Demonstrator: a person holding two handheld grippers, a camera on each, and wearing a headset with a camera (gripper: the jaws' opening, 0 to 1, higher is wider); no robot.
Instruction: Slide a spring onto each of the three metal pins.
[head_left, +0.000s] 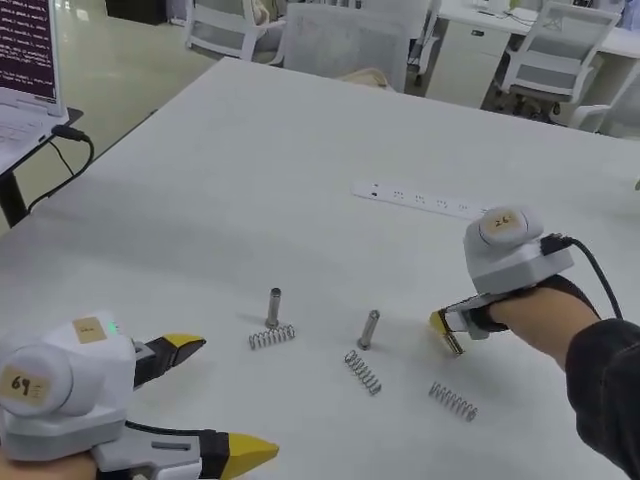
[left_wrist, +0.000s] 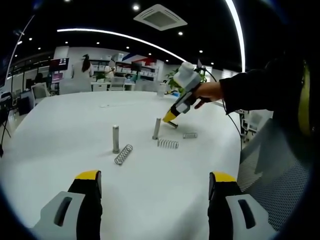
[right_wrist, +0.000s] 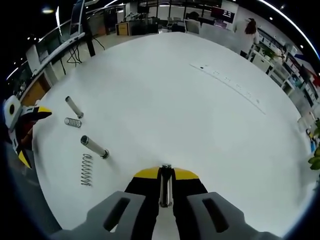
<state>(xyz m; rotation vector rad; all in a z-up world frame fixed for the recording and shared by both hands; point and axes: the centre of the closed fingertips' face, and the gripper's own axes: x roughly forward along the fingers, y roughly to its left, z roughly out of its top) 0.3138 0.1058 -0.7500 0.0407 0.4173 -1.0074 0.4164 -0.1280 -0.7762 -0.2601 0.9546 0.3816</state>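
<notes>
The grey, yellow-tipped right hand-held gripper (right_wrist: 165, 176) has its jaws pinched tight on a short silver metal pin (right_wrist: 165, 189), which runs lengthwise between them just above the broad white table (head_left: 300, 180). The matching left hand-held gripper (left_wrist: 156, 176) hovers low near the table's front edge, jaws spread wide with nothing between them. Two more pins stand on the table: the left upright pin (head_left: 273, 306) and the middle upright pin (head_left: 369, 328). No pin wears a spring yet. The first coiled steel spring (head_left: 272, 337) lies just beside the foot of the left upright pin. The second coiled steel spring (head_left: 363, 372) lies just beside the middle upright pin. The third coiled steel spring (head_left: 453, 401) lies near the right hand-held gripper. The step in hand looks like readying the held pin for its spring. To do it well, either stand the pin squarely on its base, well apart from the others, or hold it steady with one end left free. The left hand-held gripper should then pinch a spring lightly across its coils near one end, so the bore stays open and round. It should line the spring's axis up with the pin and slide it straight on. Too hard a squeeze may crush or flick the spring.
</notes>
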